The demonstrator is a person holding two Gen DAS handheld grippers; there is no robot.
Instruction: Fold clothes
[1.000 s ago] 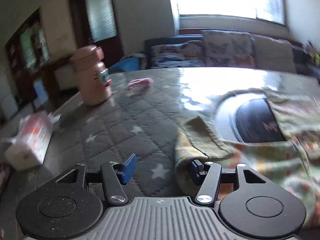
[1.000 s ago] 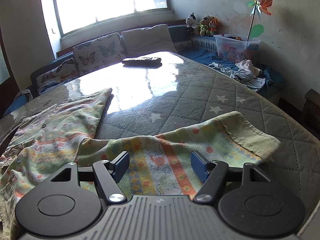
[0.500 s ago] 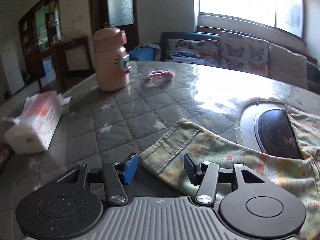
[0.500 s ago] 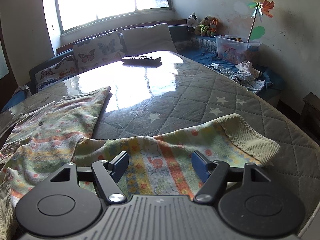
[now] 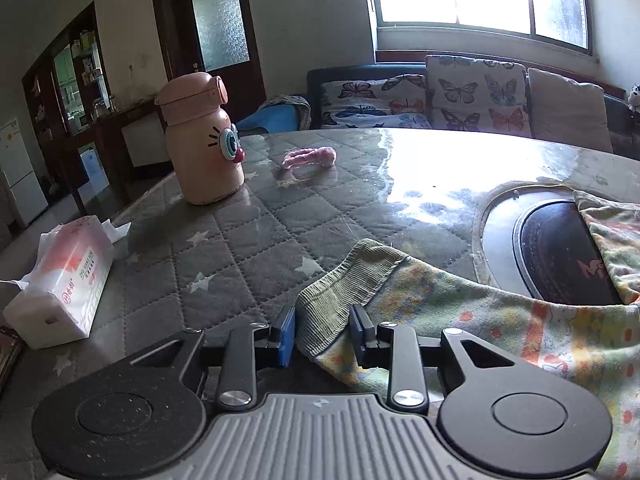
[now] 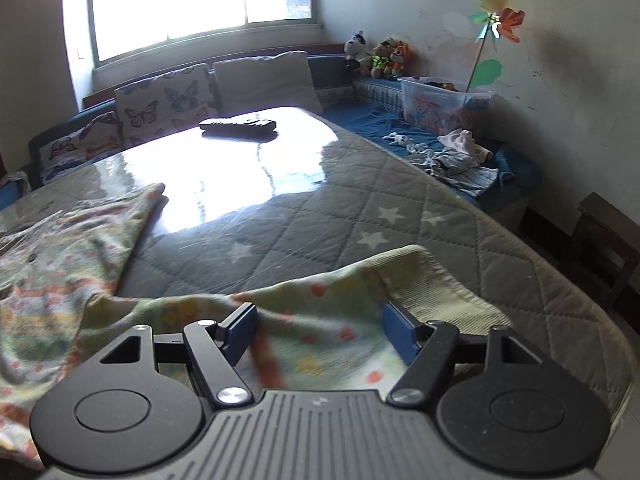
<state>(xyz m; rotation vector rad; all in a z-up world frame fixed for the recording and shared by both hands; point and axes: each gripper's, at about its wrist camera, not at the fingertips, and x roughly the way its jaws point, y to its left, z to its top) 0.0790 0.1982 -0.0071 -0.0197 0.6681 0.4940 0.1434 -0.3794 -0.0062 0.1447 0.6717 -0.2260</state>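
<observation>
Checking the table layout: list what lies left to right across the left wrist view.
Tissue pack → pink bottle → pink hair tie → ribbed cuff → black round inset.

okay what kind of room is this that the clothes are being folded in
Most likely a home living or dining room: a sofa with butterfly cushions under a window, stuffed toys in the corner, and a big table with a quilted star-pattern cover where the patterned garment lies.
</observation>
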